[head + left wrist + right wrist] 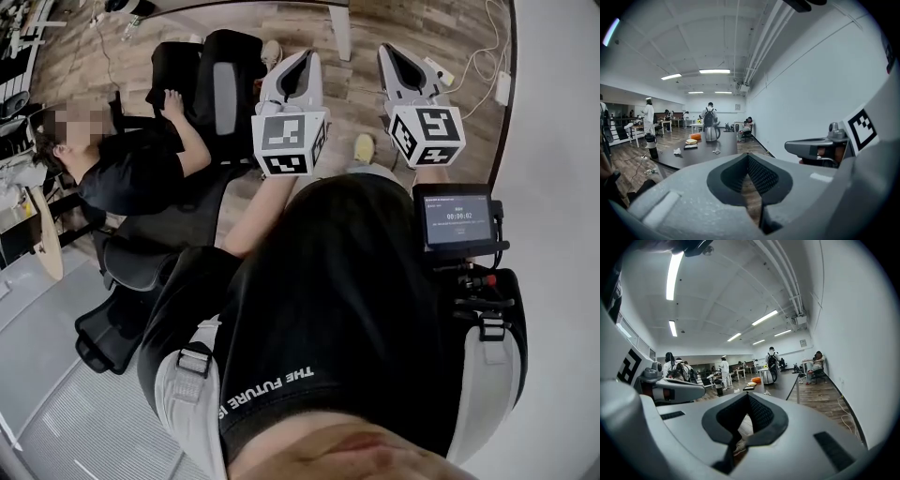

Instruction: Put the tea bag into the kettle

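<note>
Left tool (302, 61), right tool (394, 52), closed, held level

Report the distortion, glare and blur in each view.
Head view: evenly lit, fisheye bows the floorboards, a mosaic patch sits at upper left. Left gripper view: heavy barrel distortion, black corners; the left gripper looms soft, the kettle is tiny yet legible. Right gripper view: the ceiling light is blown out, the wall bulges.

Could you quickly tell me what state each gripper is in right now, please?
Left gripper: shut, with nothing between its jaws.
Right gripper: shut, with nothing between its jaws.
</note>
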Demonstrator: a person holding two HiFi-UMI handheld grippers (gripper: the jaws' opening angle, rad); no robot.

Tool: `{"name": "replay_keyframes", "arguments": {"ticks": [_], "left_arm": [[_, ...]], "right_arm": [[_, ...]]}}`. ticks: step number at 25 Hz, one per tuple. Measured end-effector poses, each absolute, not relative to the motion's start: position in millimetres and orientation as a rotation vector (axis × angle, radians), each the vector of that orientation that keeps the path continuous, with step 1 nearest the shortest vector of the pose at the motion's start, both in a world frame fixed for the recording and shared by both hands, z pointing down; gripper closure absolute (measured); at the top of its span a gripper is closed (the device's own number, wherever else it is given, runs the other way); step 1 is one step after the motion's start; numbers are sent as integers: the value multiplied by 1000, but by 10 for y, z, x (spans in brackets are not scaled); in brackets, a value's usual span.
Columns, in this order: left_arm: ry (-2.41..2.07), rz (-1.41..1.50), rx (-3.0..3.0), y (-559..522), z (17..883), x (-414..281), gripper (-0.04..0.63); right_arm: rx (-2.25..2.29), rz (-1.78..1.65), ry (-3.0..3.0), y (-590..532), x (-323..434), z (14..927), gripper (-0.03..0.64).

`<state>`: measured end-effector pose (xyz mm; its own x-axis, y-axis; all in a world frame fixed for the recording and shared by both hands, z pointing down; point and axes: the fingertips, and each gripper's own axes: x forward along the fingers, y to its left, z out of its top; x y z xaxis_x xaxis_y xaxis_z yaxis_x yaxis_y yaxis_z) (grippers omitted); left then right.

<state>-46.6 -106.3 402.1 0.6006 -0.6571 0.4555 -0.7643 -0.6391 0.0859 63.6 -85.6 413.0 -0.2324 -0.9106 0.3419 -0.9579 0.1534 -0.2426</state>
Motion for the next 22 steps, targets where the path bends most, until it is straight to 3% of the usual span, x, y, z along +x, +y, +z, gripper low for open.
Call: {"name": "replay_keyframes", "arguments": {"ticks": [10,22], "left_arm": [[-1250,575,2553,-1040,4029,-626,592],[-1240,572,2546,-1035,4055,-613,592]], "right_arm": [[1653,588,-2444,-846,321,4093,612],[1700,559,-2395,-867,429,4100,612]]}}
